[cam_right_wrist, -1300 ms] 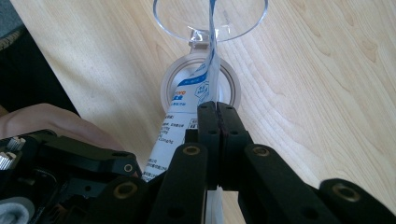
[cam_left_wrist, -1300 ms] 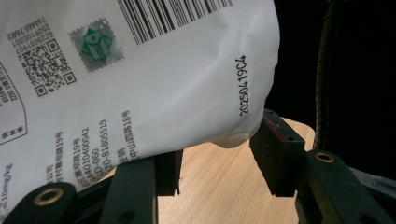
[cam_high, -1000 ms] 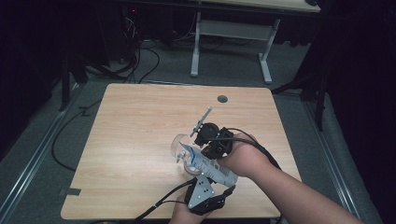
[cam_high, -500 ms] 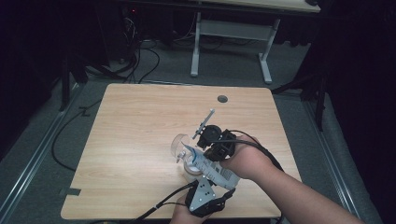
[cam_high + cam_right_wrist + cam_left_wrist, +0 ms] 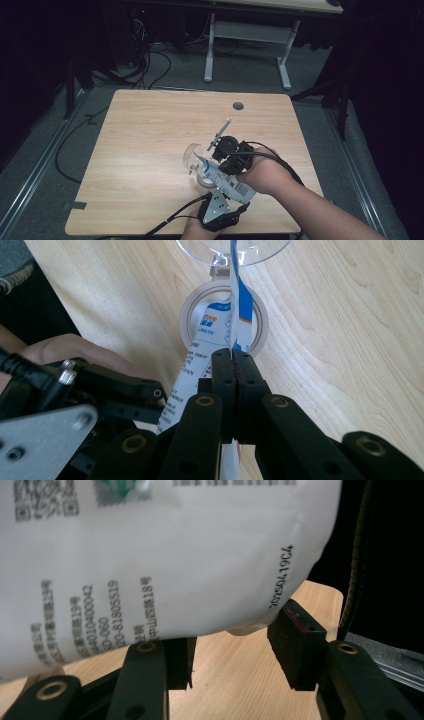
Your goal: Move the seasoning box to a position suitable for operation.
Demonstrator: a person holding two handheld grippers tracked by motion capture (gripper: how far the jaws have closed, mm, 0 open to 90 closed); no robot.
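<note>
Dark room, wood table (image 5: 150,150) w/ cables on the floor behind it. Glass (image 5: 192,156) sits near the table's 5 o'clock area, just beside a tape roll (image 5: 187,307). Right gripper (image 5: 233,356) has its jaws clamped tight on a white packet (image 5: 227,181), tipping it toward the glass at its 12. Left gripper (image 5: 230,655) is below the packet at 6 o'clock, jaws partway open w/ a gap, packet bulging just above them, can't tell if it's touching.

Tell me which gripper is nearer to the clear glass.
Right. The right gripper, shut on the white packet, reaches just short of the clear glass; the left gripper sits open under the packet's rear end, farther back.
</note>
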